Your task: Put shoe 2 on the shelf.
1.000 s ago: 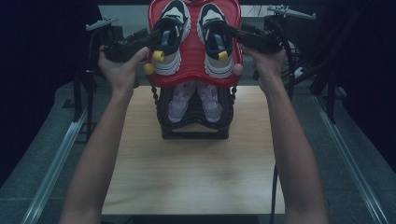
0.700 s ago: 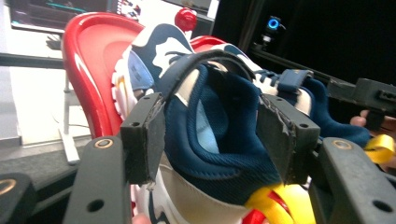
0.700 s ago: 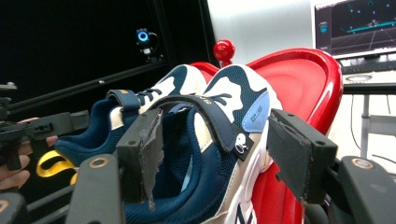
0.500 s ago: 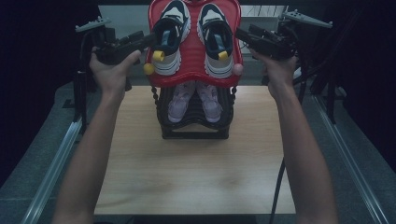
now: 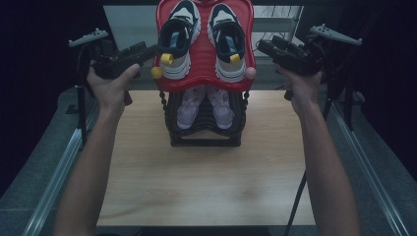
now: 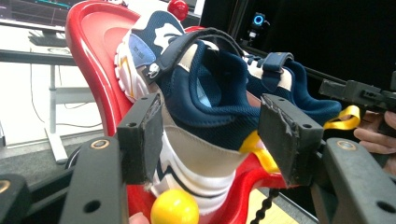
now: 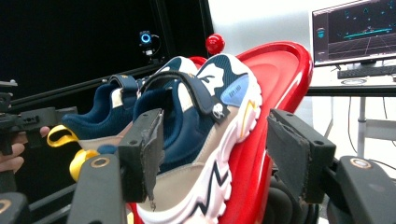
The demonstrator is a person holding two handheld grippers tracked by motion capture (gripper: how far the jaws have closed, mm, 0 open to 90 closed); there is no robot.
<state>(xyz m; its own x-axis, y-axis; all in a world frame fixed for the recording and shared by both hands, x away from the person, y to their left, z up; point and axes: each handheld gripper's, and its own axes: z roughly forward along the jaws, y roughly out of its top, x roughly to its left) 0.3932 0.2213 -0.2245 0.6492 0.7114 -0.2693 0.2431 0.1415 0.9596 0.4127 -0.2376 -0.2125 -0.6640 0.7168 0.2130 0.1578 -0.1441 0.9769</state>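
Two navy-and-white shoes, the left shoe [image 5: 179,39] and the right shoe [image 5: 227,42], lie side by side on a red tray [image 5: 204,81] that tops a black rack [image 5: 204,135]. My left gripper [image 5: 150,50] is held at the tray's left edge, jaws open. In the left gripper view its pads [image 6: 144,135] frame the near shoe's heel [image 6: 210,107] without touching it. At the tray's right side my right gripper [image 5: 263,47] is open too. Its own view shows the other shoe [image 7: 205,116] just ahead of the spread jaws.
A pair of pale pink shoes [image 5: 204,105] sits on the rack's lower tier. The rack stands at the back of a wooden table [image 5: 206,182] with metal rails along both sides. A yellow ball [image 5: 156,73] and a pink ball [image 5: 250,73] cap the tray's front corners.
Both grippers have drawn outward from the shoes' heels to the sides of the red tray. The shoes stay where they were on the tray.
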